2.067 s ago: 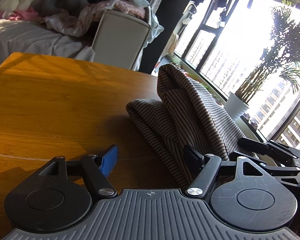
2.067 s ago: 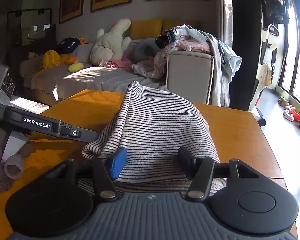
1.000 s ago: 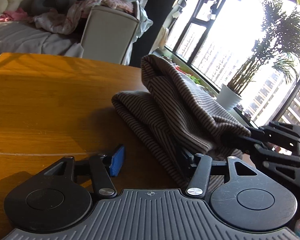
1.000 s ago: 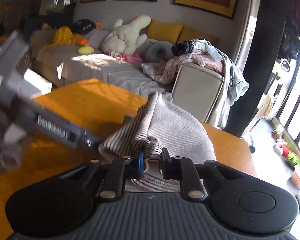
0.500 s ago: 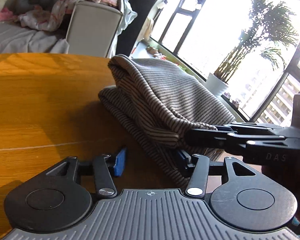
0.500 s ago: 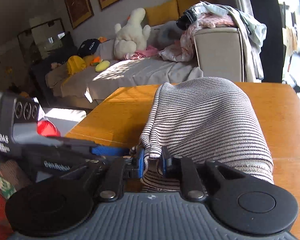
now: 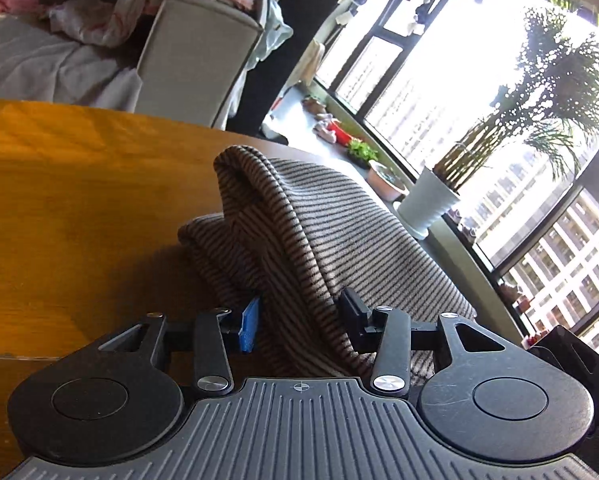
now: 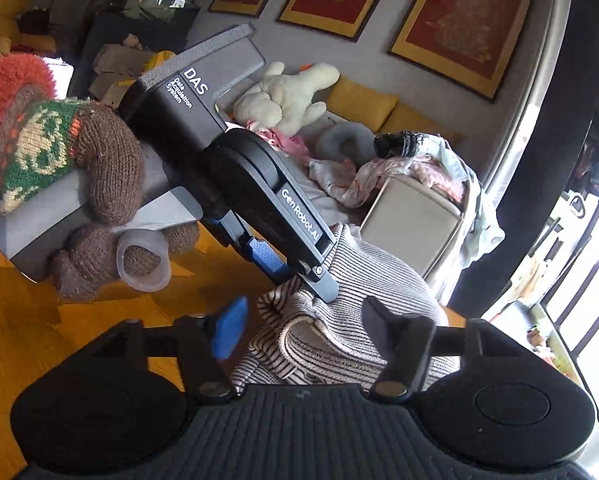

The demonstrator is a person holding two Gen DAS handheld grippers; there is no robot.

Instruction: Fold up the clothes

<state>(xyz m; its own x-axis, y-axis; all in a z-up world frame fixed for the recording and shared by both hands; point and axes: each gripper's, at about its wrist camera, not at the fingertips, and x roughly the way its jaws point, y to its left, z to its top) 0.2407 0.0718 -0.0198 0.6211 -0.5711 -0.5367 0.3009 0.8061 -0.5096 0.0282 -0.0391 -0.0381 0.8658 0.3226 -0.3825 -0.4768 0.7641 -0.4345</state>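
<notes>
- Sunlit wooden bench (image 7: 79, 220) in a living room, bare at 9 o'clock in the left wrist view.
- Nearest, at 6 o'clock in the right wrist view: right tongs (image 8: 303, 320), just spread wide. Blue pad clear of the cloth, dark pad close beside it, no squeeze on anything.
- Between those pads and running on toward 1 o'clock: striped garment (image 8: 363, 280), humped in a loose double layer on the bench, not yet pressed flat.
- A little further, reaching in from 10 o'clock: left tongs (image 7: 301, 316), just drawn narrower and pinching a raised ridge of the garment, cloth filling the gap from pad to pad.
- Behind them at 9 o'clock: knitted-gloved hand (image 8: 99, 168) around the left handle.
- Farthest: sofa arm (image 8: 411, 208) heaped with laundry at 2 o'clock.
- Risk, as a judgement: only one side held, so any pull from the left likely to drag the whole bundle across the smooth wood and spill the upper layer.
- Also likely: released hump springing open by itself, or the freed right pads snagging the loose hem at 7 o'clock on withdrawal.
- Far edge of the garment close to the bench rim on the window side; possible slide off with a hard tug.
</notes>
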